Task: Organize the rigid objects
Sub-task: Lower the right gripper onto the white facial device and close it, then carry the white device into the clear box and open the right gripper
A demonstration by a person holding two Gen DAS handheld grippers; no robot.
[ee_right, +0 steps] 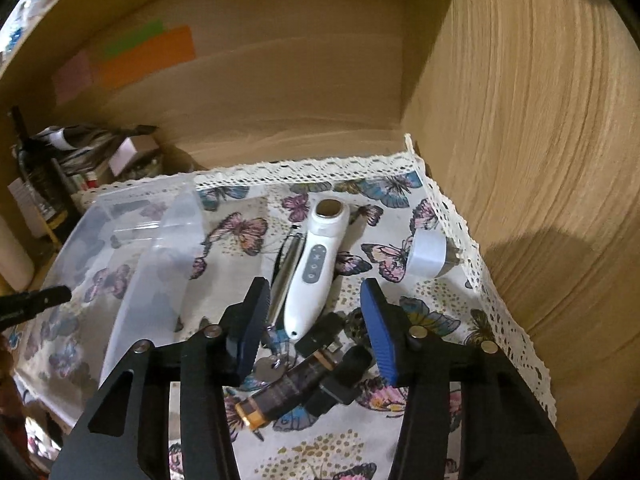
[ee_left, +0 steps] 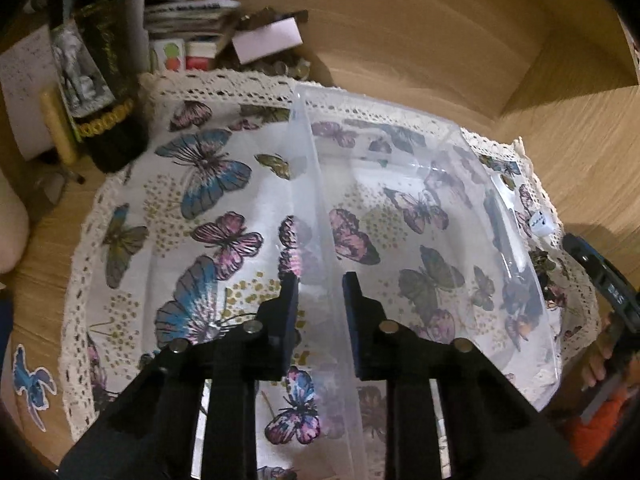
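While the left tongs (ee_left: 320,284) are hovering in the left wrist view with their jaws parted and holding nothing, the left wall of a clear plastic bin (ee_left: 316,184) is running up between the two fingers. That bin is sitting on a butterfly-print cloth (ee_left: 208,184) with a lace edge, which is covering the wooden surface (ee_left: 580,168). A dark bottle (ee_left: 108,92) and stacked small boxes (ee_left: 192,36) are standing beyond the cloth's far left corner.

In the right wrist view, the right tongs (ee_right: 314,300) are gaping wide and gripping nothing, hanging over a cluster of items on the cloth (ee_right: 240,232). A white handheld device (ee_right: 314,268) is lying lengthwise between the fingers, with a slim metal tool (ee_right: 286,268) touching its left side. A brown and gold tube (ee_right: 288,388) and black pieces (ee_right: 340,376) are lying nearer the camera. A white roll of tape (ee_right: 426,254) is resting near the cloth's right edge. The bin (ee_right: 160,248) is sitting to the left, just beside the cluster.
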